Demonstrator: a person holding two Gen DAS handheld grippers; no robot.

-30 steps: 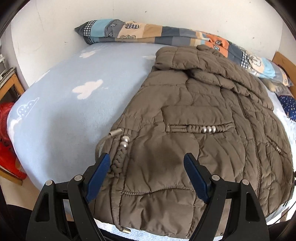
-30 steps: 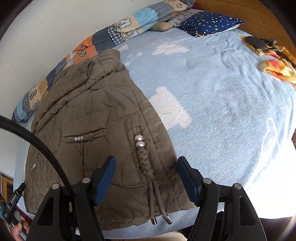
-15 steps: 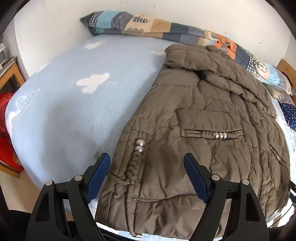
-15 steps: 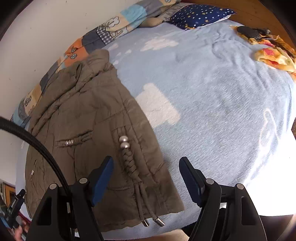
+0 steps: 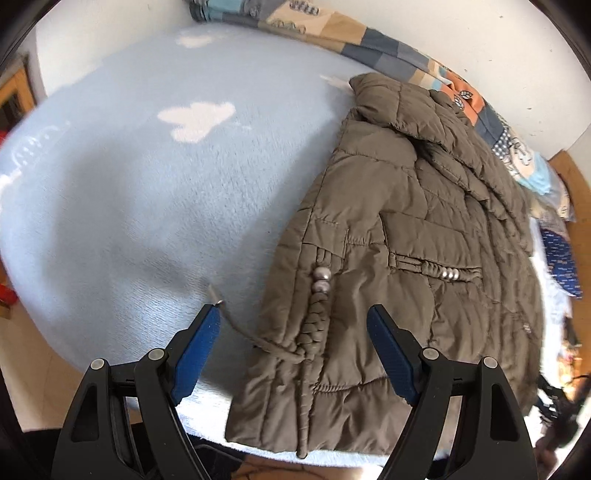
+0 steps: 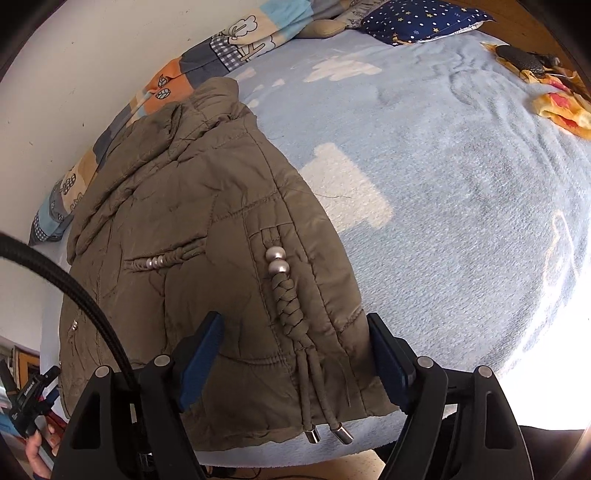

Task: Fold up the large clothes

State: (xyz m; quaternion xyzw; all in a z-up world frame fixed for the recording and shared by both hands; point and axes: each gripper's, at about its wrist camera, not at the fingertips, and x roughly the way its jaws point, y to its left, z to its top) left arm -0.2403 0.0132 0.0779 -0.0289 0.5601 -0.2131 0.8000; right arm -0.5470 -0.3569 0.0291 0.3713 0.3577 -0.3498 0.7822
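Observation:
An olive-brown quilted jacket (image 5: 424, 240) lies flat on a light blue bed cover (image 5: 147, 203), collar toward the wall and hem at the near edge. My left gripper (image 5: 293, 314) hovers open over the hem's left corner, with a braided cord with two silver beads (image 5: 317, 310) between its fingers. One loose cord end lies on the cover by the left fingertip (image 5: 210, 321). In the right wrist view my right gripper (image 6: 294, 321) hangs over the jacket's (image 6: 184, 221) right hem corner. Its jaws are opening, astride the other beaded braid (image 6: 288, 302), and the pads do not press on it.
A patchwork quilt (image 5: 369, 40) runs along the wall behind the collar. A navy star pillow (image 6: 421, 20) and a yellow-orange cloth (image 6: 561, 107) lie on the bed cover (image 6: 461, 184) at the far right. A black cable (image 6: 74, 288) and a hand (image 6: 37, 450) show at the lower left.
The left gripper has slid left along the hem and rolled, so the jacket sits further right in its view; a cord end now lies out on the cover. The right jaws stand slightly wider.

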